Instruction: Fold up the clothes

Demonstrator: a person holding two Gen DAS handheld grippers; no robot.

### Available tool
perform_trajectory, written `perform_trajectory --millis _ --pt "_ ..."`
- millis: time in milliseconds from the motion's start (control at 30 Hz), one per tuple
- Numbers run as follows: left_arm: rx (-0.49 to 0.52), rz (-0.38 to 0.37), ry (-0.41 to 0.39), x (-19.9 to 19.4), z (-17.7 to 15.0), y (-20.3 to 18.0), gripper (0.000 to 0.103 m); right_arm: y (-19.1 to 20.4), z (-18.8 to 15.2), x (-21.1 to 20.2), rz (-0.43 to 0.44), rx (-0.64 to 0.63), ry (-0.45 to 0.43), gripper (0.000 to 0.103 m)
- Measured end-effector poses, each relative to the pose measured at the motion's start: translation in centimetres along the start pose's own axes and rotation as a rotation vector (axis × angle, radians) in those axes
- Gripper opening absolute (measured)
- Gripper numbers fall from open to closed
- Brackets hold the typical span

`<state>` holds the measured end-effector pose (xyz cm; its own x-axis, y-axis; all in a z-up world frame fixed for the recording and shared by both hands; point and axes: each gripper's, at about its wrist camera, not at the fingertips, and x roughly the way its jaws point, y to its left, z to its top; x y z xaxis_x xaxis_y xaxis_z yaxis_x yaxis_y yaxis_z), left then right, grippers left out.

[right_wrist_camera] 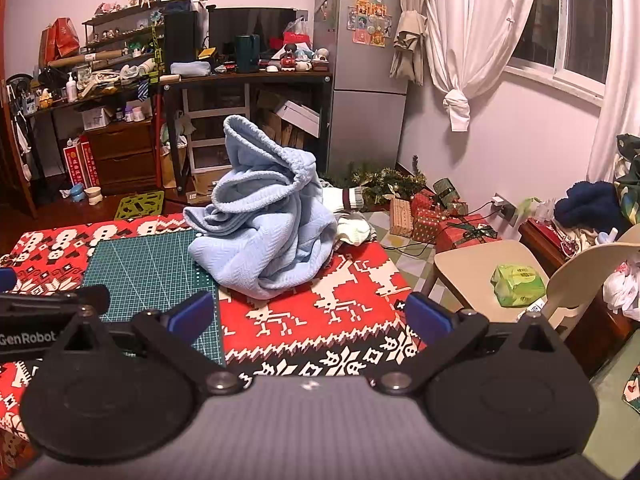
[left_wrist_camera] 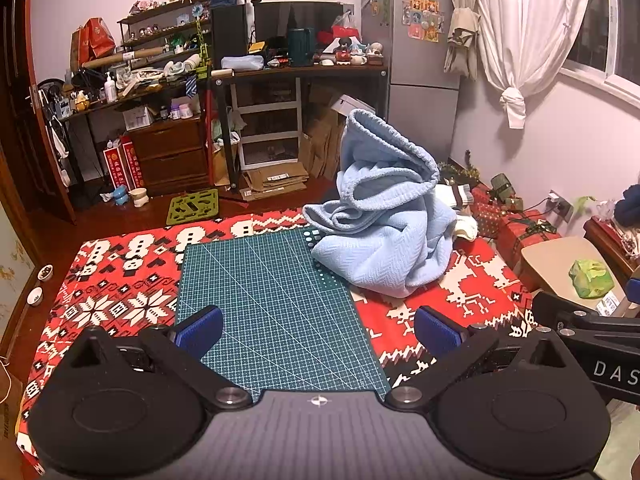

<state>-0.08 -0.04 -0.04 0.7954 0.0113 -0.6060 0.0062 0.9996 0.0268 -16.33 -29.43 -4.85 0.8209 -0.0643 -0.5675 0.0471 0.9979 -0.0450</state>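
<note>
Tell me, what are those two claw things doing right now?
Left gripper open, empty. Right gripper open, empty. Light blue garment heaped, unfolded, partly on green cutting mat. White clothing behind the heap; nothing blocking.

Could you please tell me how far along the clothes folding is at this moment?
Nothing looks folded yet. The light blue garment sits in a crumpled heap, partly on the green cutting mat. The left gripper and right gripper are both open and empty, short of it. Grasping, spreading and folding all remain.

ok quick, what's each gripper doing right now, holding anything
Left gripper: open, holding nothing.
Right gripper: open, holding nothing.
</note>
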Motion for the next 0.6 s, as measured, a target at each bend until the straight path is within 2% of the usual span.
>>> perform_trajectory --millis 233,600 --pt "-0.010 -0.010 0.005 -0.69 0.78 0.45 0.103 -0.10 -0.11 -0.02 0.004 0.003 -0.010 0.103" --pt "0.014 0.004 -0.007 -0.26 0.16 -0.50 0.102 -0.51 0.17 -0.61 0.002 0.006 -0.013 0.103"
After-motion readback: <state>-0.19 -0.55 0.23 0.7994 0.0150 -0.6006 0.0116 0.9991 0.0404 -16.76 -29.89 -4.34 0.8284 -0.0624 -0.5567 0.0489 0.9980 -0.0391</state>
